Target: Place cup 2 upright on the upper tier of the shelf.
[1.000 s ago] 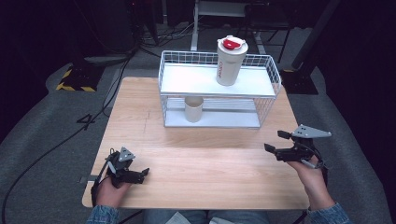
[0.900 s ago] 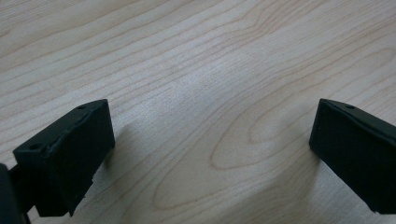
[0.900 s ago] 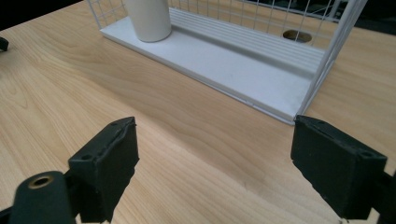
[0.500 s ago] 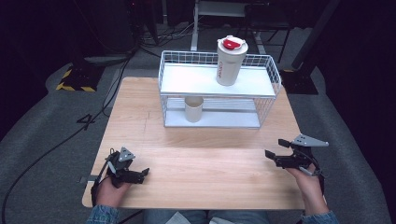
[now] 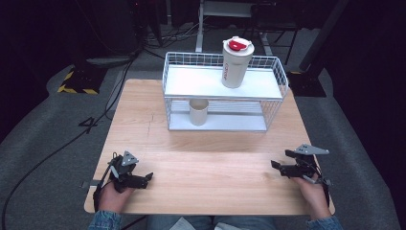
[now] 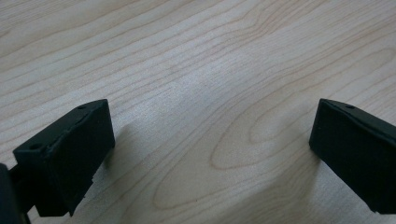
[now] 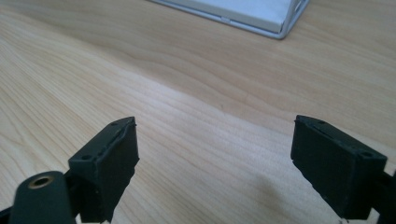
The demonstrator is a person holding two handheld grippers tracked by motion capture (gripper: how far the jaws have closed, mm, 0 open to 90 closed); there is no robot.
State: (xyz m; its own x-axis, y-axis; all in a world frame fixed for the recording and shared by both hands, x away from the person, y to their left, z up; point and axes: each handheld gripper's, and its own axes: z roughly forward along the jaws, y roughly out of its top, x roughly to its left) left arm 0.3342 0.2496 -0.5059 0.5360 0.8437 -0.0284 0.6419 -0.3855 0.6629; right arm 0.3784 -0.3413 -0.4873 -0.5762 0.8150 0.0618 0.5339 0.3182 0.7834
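Two claws sit low at the table's near edge, both released with nothing between their jaws. The left gripper [image 5: 143,178] rests by the near left corner, its jaws spread wide over bare wood in the left gripper view. The right gripper [image 5: 280,159] hangs just above the table [image 5: 215,143] near the right edge, jaws likewise apart, aimed toward the middle.

Ahead of them, at the table's far edge, stands a white wire rack [image 5: 273,72] with two shelves. A small pale cup [image 5: 198,112] stands upright on the lower shelf, toward its left end. A tall tumbler [image 5: 235,64] with a red lid [image 5: 236,45] stands upright on the upper shelf, right of its middle. Both are well apart from either claw.

To start well, I judge that the reaching hand should travel forward with its jaws open as they are and level. For the cup, come in low through the rack's open front, clear of the upper shelf, and close around the cup's middle. For the tumbler, approach above the wire rim, grip the body below the lid, and lift straight up so that it does not tip against the wires.
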